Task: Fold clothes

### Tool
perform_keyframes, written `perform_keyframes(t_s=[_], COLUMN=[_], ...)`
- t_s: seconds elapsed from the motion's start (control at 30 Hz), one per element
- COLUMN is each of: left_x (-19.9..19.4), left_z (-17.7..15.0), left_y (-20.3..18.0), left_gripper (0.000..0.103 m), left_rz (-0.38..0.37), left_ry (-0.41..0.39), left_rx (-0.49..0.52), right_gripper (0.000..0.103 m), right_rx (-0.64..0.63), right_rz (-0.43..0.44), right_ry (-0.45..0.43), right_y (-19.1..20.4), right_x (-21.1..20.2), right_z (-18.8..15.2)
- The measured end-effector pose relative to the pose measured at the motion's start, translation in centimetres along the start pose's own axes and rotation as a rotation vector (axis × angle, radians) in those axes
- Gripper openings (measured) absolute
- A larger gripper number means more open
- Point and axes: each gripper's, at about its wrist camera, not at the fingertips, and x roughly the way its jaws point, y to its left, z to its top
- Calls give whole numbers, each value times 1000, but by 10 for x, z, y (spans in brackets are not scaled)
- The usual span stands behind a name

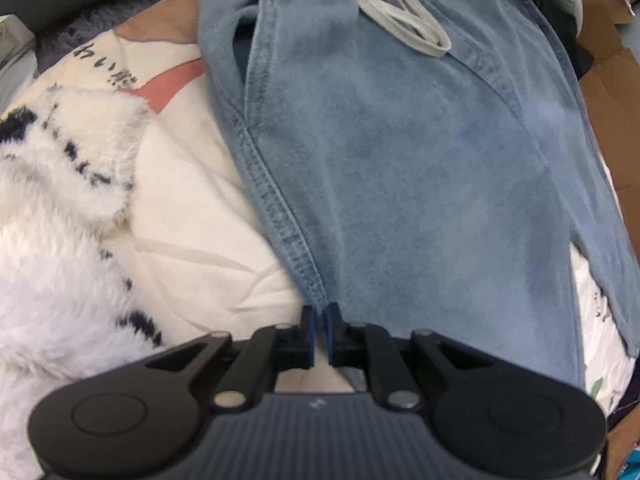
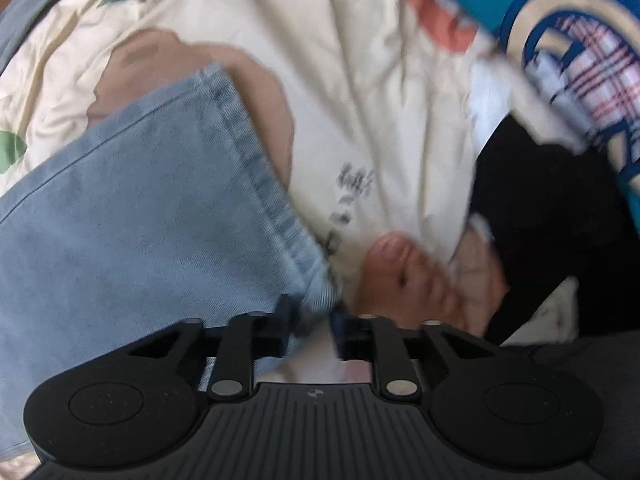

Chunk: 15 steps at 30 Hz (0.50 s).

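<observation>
In the left wrist view, the left tool (image 1: 319, 330) is clamped on the side seam of the denim pants (image 1: 420, 168), spread across the bed's printed quilt (image 1: 192, 216). In the right wrist view, the right tool (image 2: 310, 326) stands apart around the pants' hem corner (image 2: 316, 292); it should close squarely on that corner before lifting, so both layers come up together.

One pair of denim trousers (image 1: 420, 184) laid flat — one grey drawstring (image 1: 400, 16) at the waist. One fluffy white garment (image 1: 60, 220) with dark flecks. One cream printed bedsheet (image 2: 360, 100) underneath. One teal printed item (image 2: 560, 40) — one black cloth (image 2: 540, 220) beside.
</observation>
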Motion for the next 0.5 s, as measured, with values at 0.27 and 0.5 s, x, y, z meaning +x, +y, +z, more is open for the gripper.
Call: perform_keyframes(t_s=[0.27, 0.5], left_x=[-39, -46], left_z=[18, 53], left_y=[13, 35], left_gripper=[15, 24], left_rz=[-14, -18], left_ry=[-100, -181], left_rx=[-48, -96], right_gripper=[43, 43], right_rx=[-52, -110], right_rz=[113, 195], right_ry=[-99, -103], right_y=[14, 33], right_x=[-16, -8], right_z=[10, 2])
